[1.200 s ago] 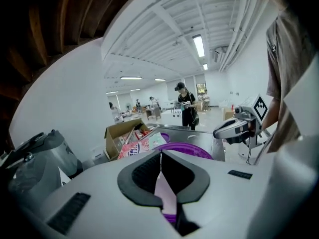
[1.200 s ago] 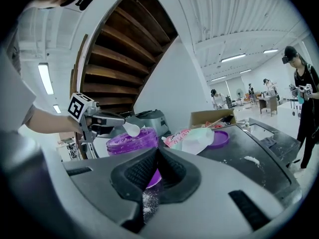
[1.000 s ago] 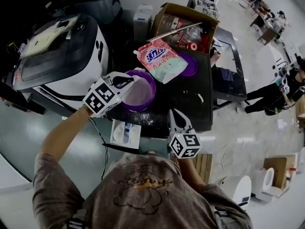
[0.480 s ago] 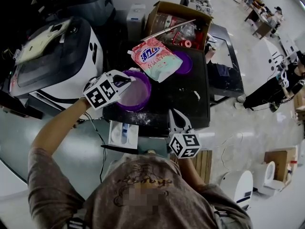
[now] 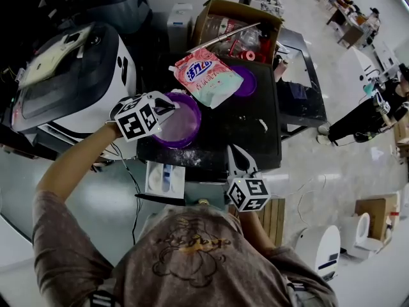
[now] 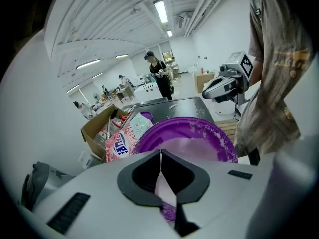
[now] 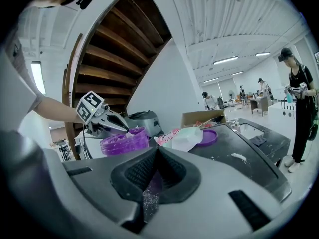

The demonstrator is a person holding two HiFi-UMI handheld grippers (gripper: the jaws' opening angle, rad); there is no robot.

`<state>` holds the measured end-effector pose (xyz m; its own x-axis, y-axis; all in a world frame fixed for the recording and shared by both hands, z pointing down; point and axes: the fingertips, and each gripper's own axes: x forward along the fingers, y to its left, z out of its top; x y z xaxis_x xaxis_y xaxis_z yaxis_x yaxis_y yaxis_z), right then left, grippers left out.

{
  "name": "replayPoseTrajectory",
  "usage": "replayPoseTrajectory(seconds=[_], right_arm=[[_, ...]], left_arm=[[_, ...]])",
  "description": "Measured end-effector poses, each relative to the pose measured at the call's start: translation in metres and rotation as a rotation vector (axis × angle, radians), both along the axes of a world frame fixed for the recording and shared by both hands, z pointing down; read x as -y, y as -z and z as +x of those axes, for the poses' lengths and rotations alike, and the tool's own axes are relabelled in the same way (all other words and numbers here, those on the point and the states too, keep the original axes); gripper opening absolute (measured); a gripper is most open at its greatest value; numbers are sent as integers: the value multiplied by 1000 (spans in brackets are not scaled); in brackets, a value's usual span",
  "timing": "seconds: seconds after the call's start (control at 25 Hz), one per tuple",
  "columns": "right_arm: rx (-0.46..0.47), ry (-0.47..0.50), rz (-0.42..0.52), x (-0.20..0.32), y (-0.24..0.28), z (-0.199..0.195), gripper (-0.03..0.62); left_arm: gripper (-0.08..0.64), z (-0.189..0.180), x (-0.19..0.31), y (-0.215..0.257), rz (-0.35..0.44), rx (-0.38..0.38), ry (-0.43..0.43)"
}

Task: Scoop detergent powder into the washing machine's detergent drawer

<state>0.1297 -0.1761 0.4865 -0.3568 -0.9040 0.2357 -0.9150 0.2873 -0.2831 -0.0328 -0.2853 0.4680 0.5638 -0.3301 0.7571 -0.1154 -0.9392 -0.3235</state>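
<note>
Left arm outstretched, left gripper hangs shut over purple bowl; right gripper hovers closed, empty, near the body.

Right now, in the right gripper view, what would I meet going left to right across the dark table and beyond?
purple tub → detergent bag → purple lid → white powder spill → standing person in black
</note>
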Motion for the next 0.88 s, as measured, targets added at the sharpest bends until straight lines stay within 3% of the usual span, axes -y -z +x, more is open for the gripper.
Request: replayPoseTrajectory(seconds=[0.32,0.88], right_arm=[[7,-8,-2,0,-2,1,2],[3,-18,-10,-3,-3,1,2]], left_arm=[[23,0,-2,-3,-10,54,-96],[23,-4,-5,-12,-69,109,-185]])
